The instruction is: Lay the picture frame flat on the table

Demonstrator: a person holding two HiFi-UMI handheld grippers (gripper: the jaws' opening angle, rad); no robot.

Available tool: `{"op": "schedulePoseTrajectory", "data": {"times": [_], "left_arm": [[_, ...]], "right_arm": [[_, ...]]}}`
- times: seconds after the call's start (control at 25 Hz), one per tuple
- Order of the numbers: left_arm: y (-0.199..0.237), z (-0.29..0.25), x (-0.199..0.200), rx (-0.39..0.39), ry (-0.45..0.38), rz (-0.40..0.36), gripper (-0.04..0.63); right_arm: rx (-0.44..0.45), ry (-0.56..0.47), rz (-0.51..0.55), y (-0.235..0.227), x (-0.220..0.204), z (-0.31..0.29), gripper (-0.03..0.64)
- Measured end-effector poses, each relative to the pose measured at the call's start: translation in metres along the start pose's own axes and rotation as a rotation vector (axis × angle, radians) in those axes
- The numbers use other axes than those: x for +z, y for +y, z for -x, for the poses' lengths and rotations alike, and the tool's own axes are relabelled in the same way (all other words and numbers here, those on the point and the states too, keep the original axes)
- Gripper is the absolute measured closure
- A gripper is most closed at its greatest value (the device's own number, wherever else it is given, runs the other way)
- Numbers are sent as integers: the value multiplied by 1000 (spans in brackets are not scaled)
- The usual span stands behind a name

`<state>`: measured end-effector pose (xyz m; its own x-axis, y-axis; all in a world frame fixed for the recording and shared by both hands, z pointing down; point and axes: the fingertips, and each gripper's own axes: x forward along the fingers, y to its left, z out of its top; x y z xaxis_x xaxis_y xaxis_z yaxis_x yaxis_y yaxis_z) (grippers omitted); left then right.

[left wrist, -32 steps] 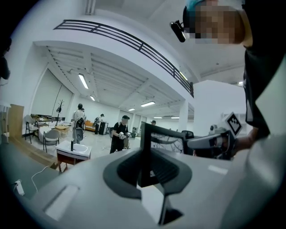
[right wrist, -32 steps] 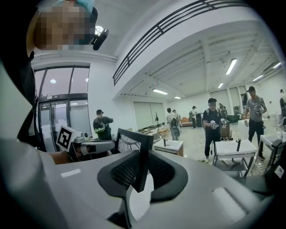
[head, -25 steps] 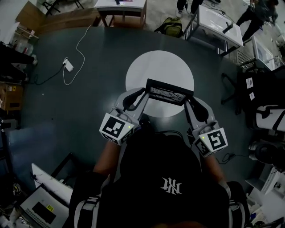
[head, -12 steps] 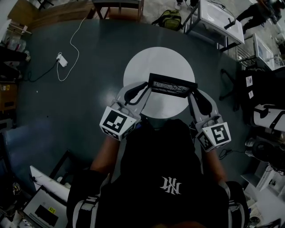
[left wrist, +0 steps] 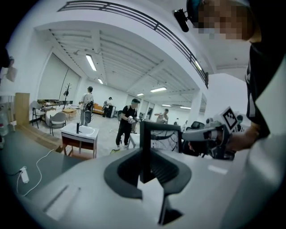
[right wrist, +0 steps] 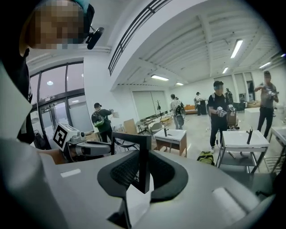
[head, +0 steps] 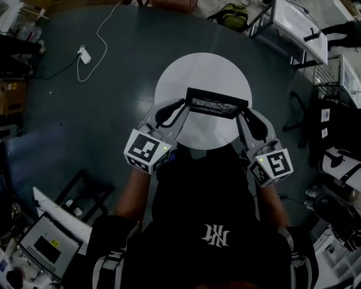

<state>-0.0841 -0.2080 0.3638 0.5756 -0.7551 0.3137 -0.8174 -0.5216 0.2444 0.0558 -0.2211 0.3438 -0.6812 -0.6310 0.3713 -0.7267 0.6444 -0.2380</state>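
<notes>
A black picture frame (head: 216, 104) is held upright, tilted a little, above the near half of the round white table (head: 203, 70). My left gripper (head: 181, 107) is shut on its left edge and my right gripper (head: 243, 113) is shut on its right edge. In the left gripper view the frame's edge (left wrist: 145, 147) stands upright between the dark pads, with the right gripper (left wrist: 210, 134) across from it. In the right gripper view the frame's other edge (right wrist: 143, 161) is clamped the same way, and the left gripper (right wrist: 85, 147) shows beyond it.
The dark floor surrounds the table. A white cable with an adaptor (head: 84, 54) lies at the far left. A white desk (head: 299, 28) and a green backpack (head: 232, 14) are at the far right, a laptop (head: 48, 245) at the near left. Several people (right wrist: 219, 112) stand in the room.
Both grippers have kept their hold on the frame. The frame has shifted slightly farther over the table, and the head camera has moved a little.
</notes>
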Motion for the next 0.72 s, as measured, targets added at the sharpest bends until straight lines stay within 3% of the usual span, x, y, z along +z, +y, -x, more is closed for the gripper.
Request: {"op": "schedulePoseTrajectory", "data": {"times": [0.32, 0.72], "left_arm": [[15, -53, -57, 100, 106, 88, 554], [40, -85, -136, 175, 195, 220, 557]], "right_arm": [[101, 121, -34, -58, -46, -44, 565], [166, 264, -103, -92, -124, -94, 565]]}}
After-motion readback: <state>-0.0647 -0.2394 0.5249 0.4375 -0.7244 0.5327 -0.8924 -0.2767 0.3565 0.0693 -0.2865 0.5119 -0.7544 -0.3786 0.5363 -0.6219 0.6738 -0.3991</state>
